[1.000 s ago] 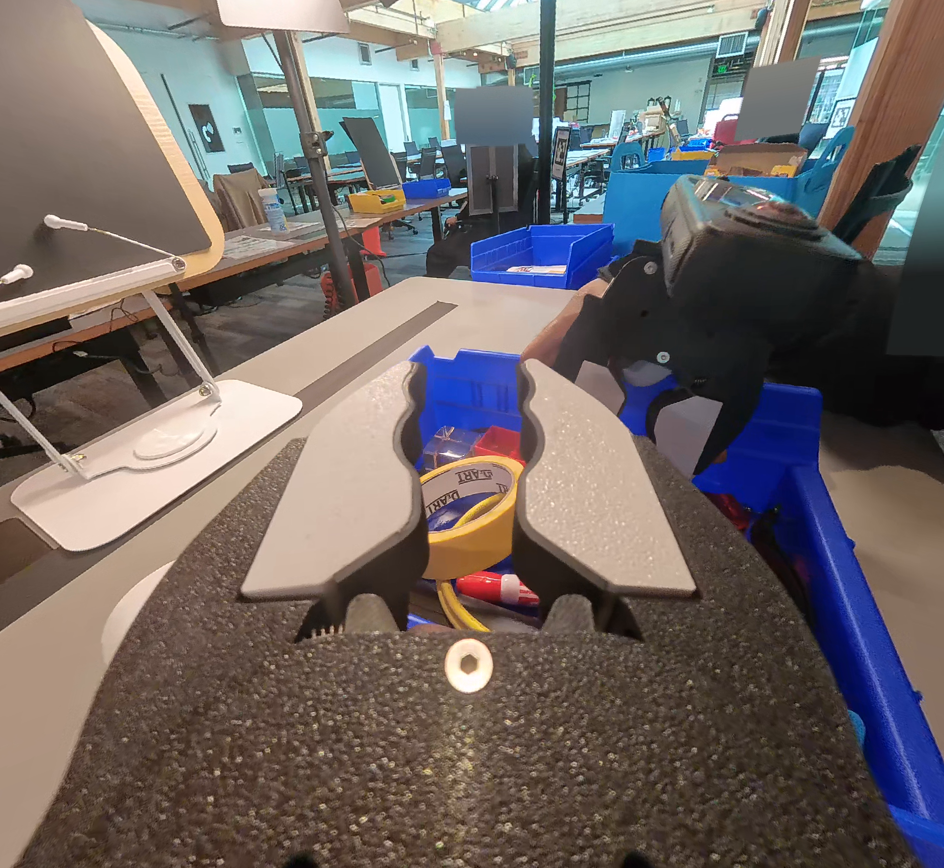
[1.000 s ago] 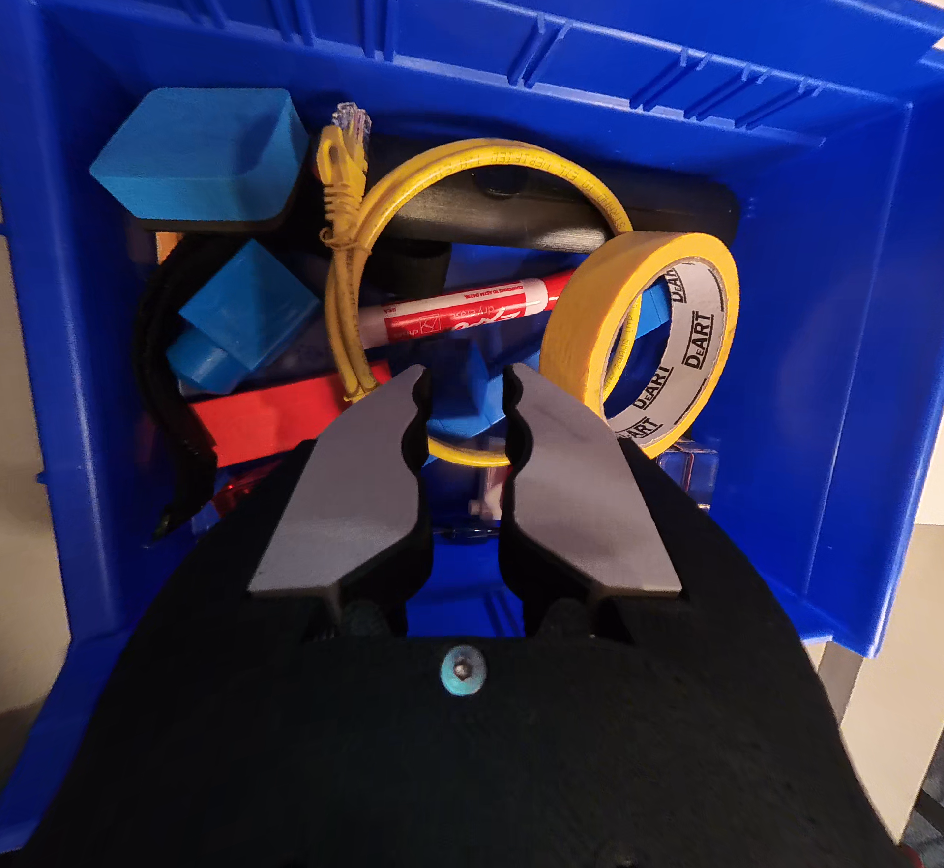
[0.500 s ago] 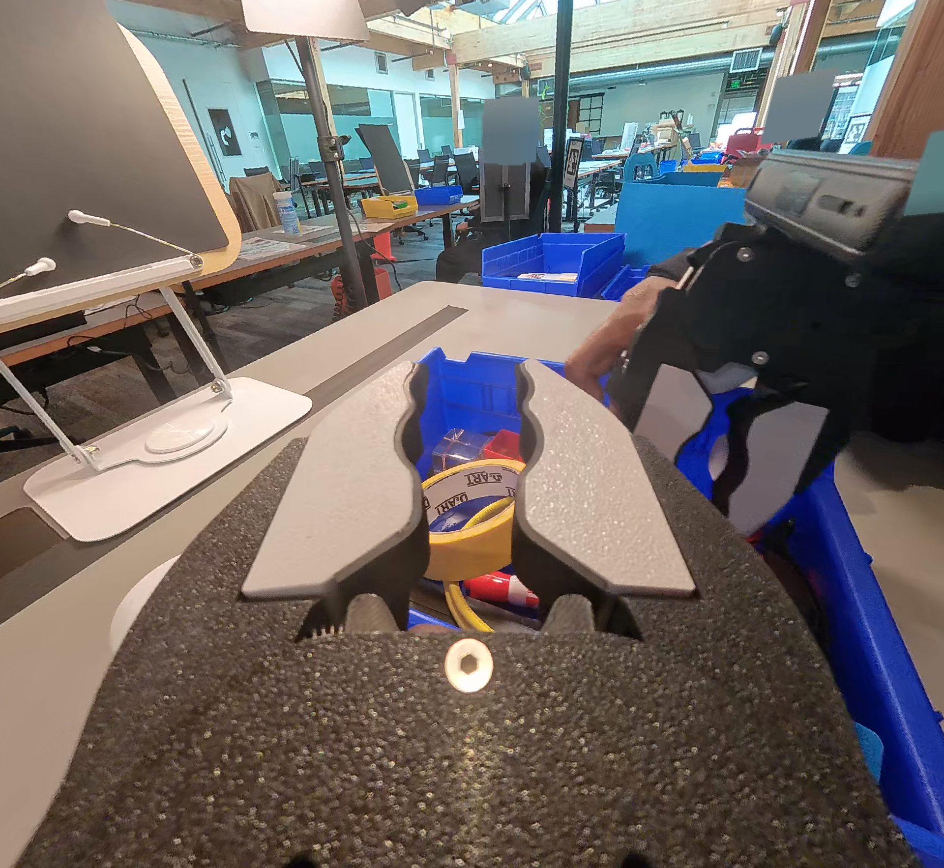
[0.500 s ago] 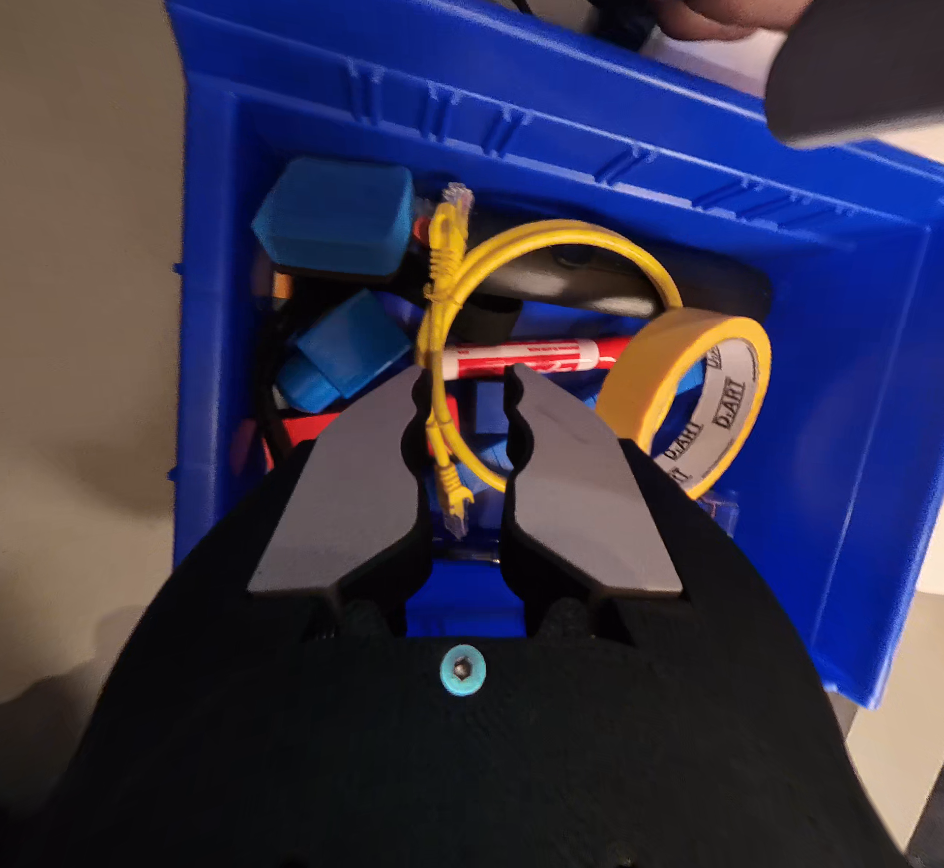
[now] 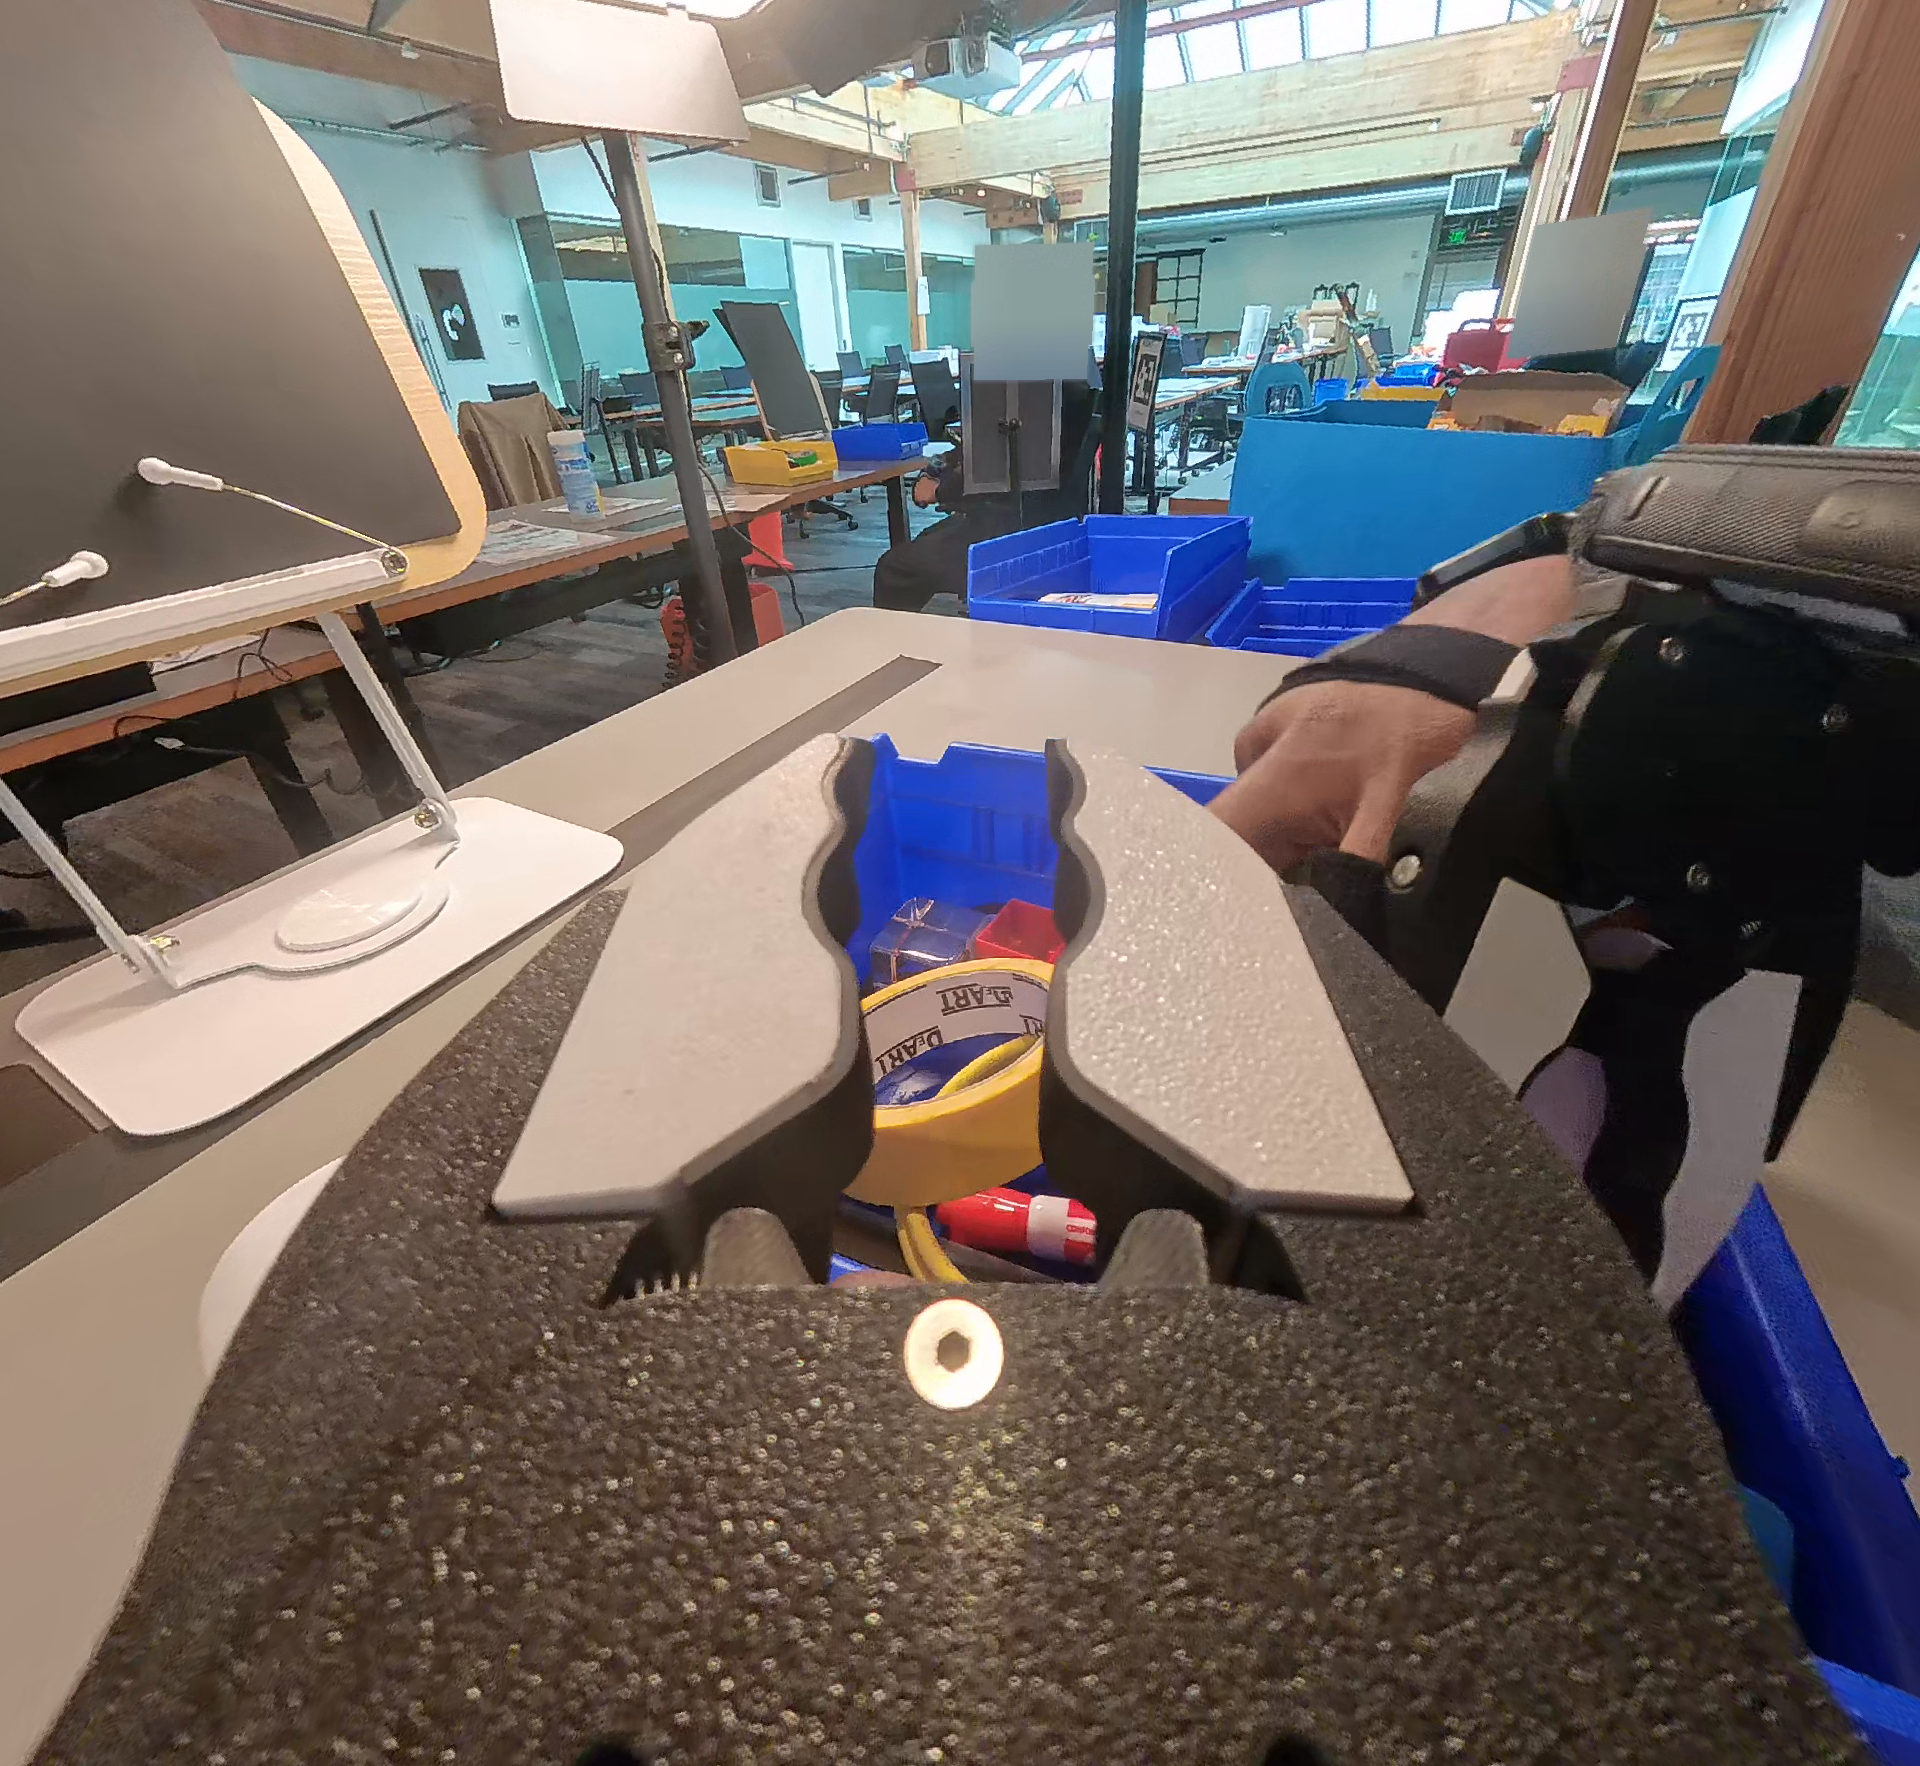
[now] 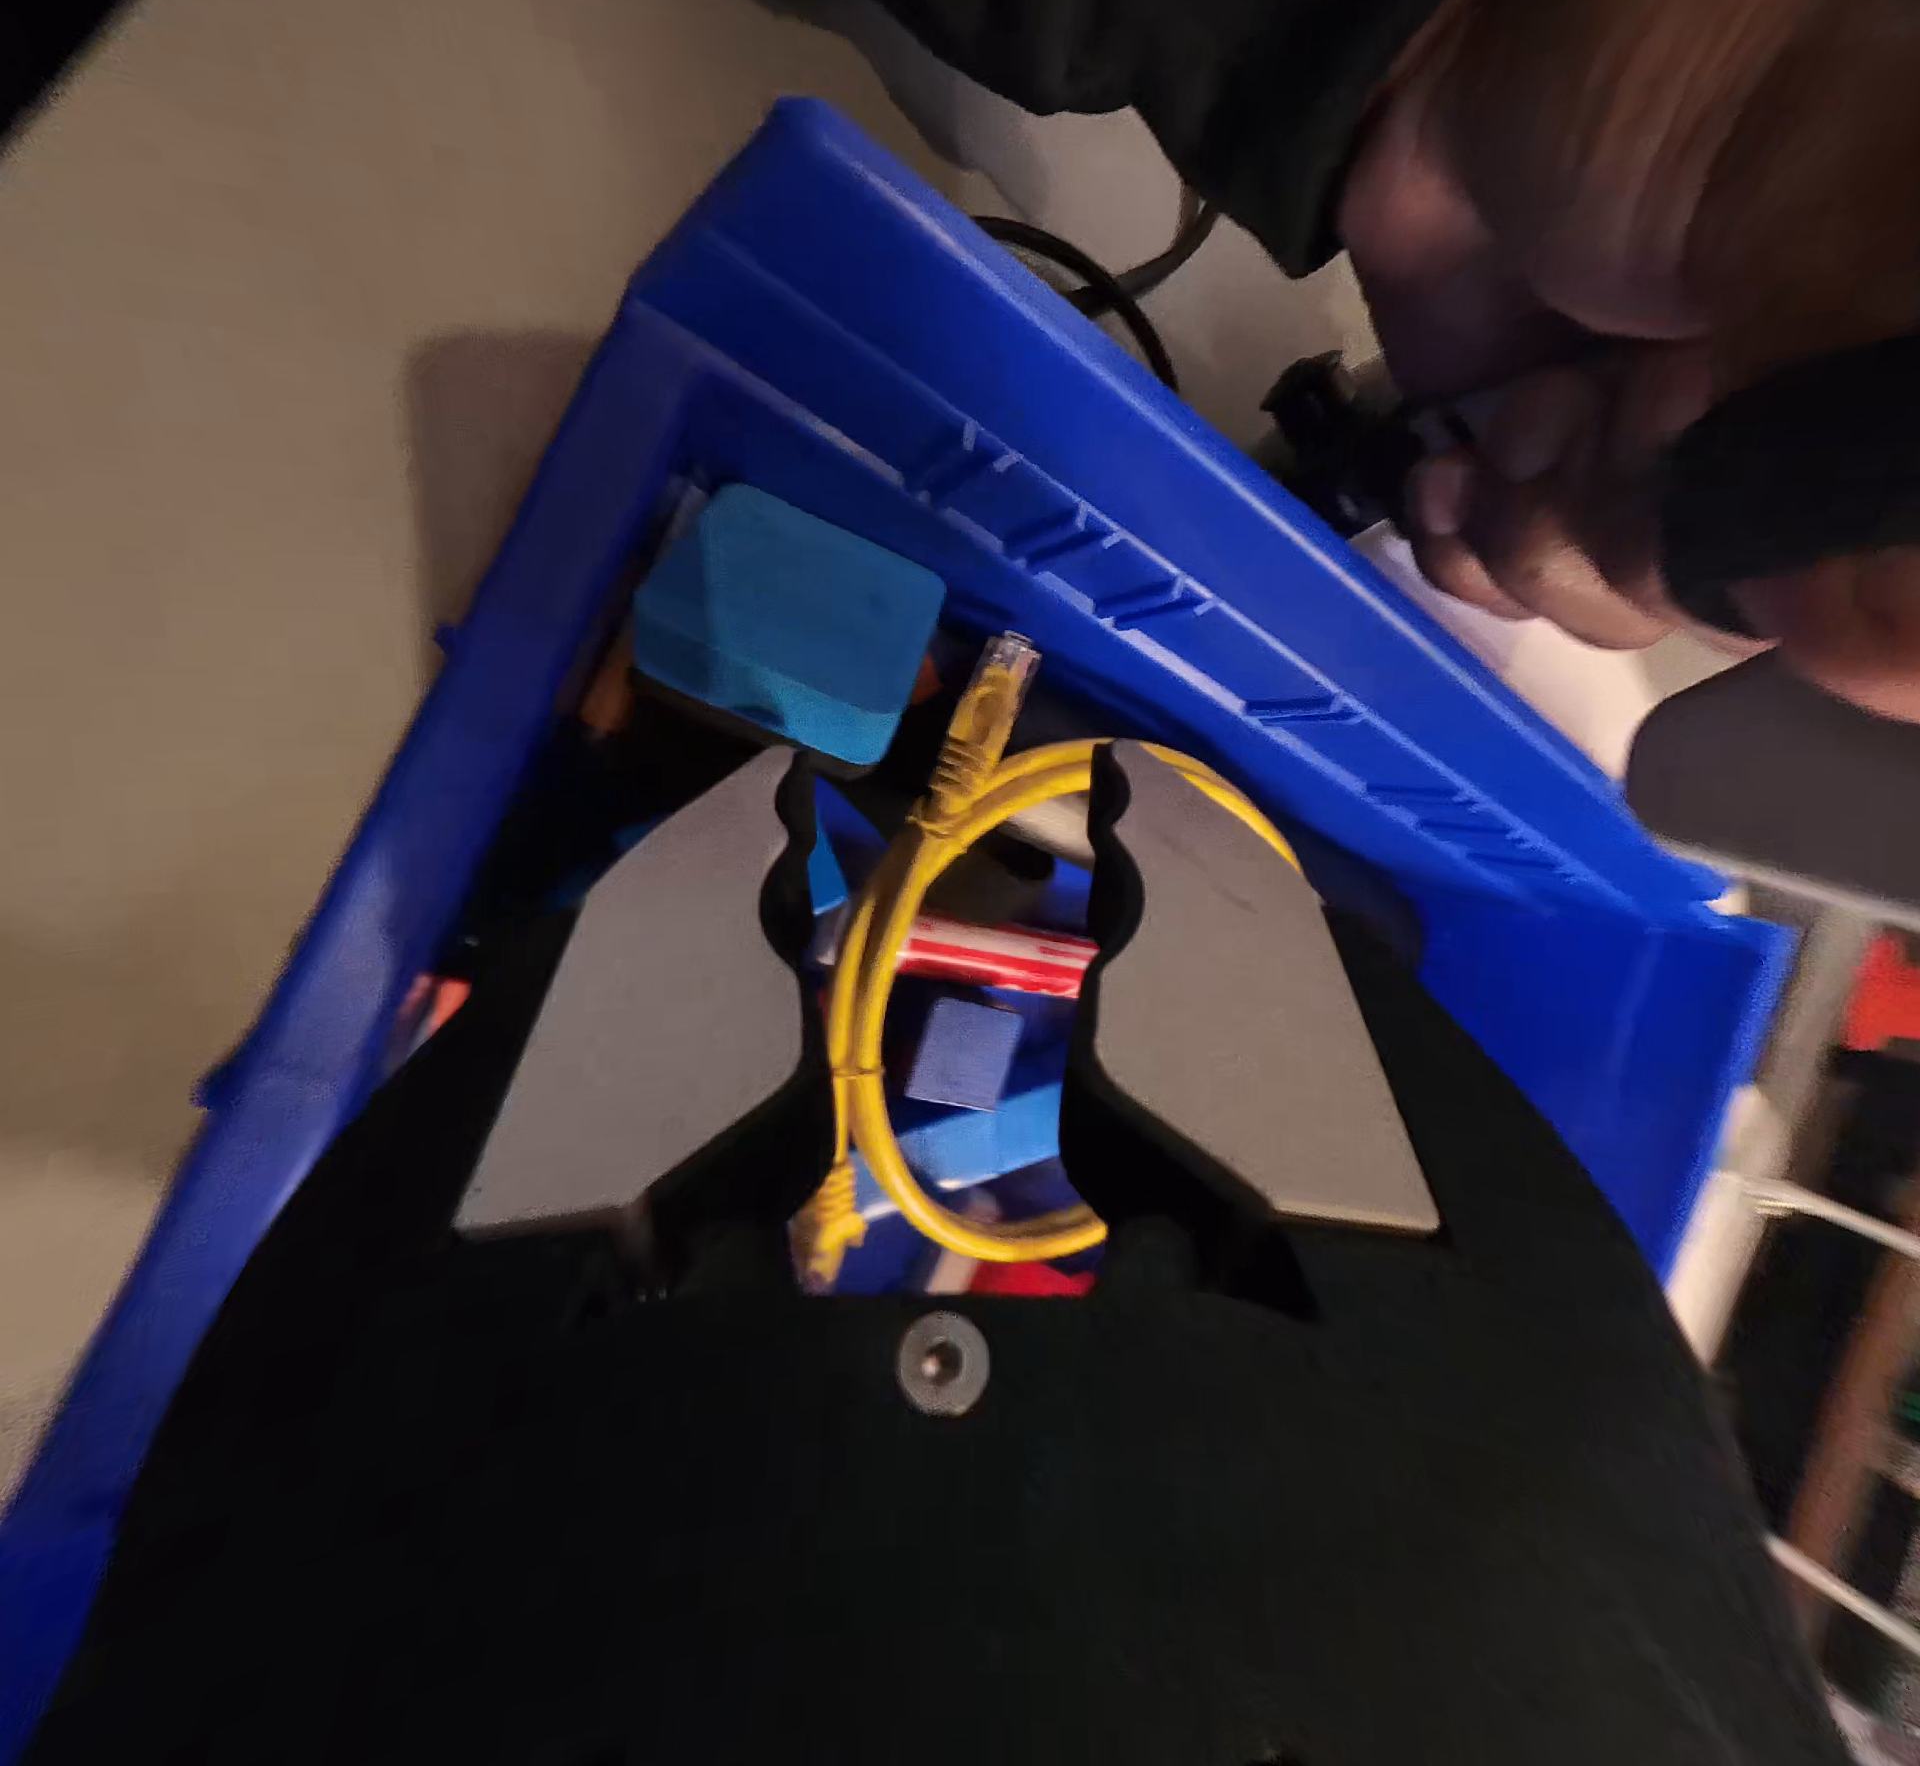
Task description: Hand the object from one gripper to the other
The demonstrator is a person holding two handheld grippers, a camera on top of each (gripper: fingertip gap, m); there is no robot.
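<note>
- yellow cable (image 6: 940, 927) lay in the blue bin (image 6: 1143, 511), now framed between the right gripper (image 6: 945, 771)'s wider-spread fingers, not yet pinched.
- left gripper (image 5: 948, 760) stayed above the bin, parted, empty.
- pickup seemed imminent.

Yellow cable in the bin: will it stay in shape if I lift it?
The cable is thin and coiled, so probably floppy. A tie seems to bind the loop, so it should lift as one. Its plug ends would likely dangle and could snag.
</note>
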